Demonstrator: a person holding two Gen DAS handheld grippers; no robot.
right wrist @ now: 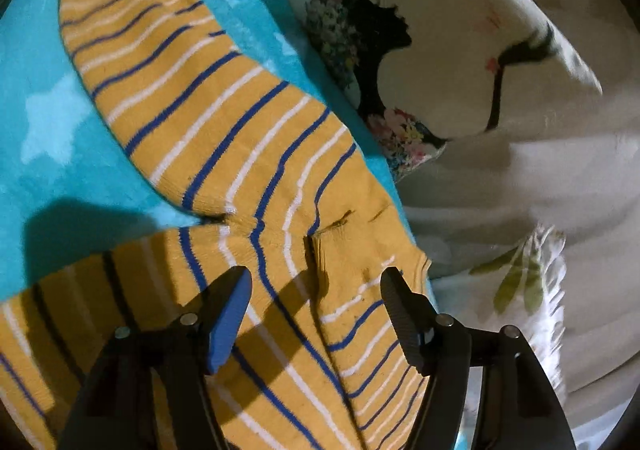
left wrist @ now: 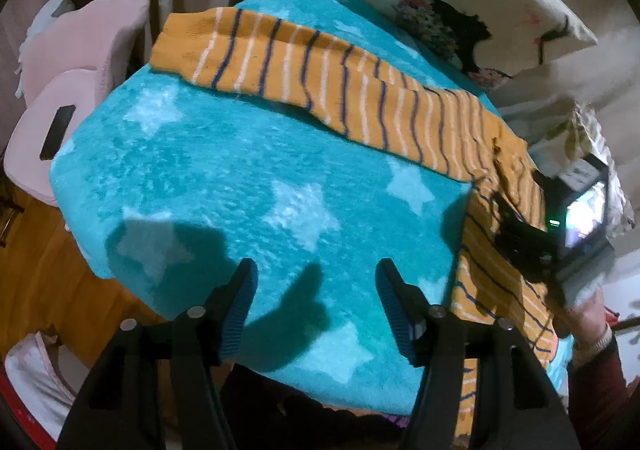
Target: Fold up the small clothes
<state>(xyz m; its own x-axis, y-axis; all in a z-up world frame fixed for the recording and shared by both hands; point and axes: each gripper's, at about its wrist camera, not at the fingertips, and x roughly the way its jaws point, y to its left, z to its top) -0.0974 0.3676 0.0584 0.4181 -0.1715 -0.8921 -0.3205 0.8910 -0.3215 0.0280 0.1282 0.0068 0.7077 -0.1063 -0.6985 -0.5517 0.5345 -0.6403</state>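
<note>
both claws stand wide and hold nothing. we see the right claw (right wrist: pixel 314 306) poised over the waist of the tights (right wrist: pixel 224 154), its pads apart with the fabric lying loose below them, not pinched. we see the left claw (left wrist: pixel 314 302) over the bare blanket (left wrist: pixel 200 170), pads apart, nothing between them.

location of the garment: the tights lie flat on the blanket, a yellow knit with blue and white stripes. in the left view one leg (left wrist: pixel 280 54) runs across the far side of the blanket, and the other leg (left wrist: pixel 492 282) hangs down the near right edge. the two legs meet at the crotch and waist, at the right side of the blanket, close under the right claw. a pillow (right wrist: pixel 460 50) lies just beyond the blanket's edge.

step in hand, as we judge it: the garment is spread but not yet folded; the legs lie splayed apart, so the first fold, leg onto leg, has not been made.

next move, as we judge it: we close one claw on a leg end or the waist and carry it across. pinch both knit layers squarely; the fabric is thin and stretchy and may slip or drag. the leg over the edge may pull the garment off the blanket if we tug unevenly.
</note>
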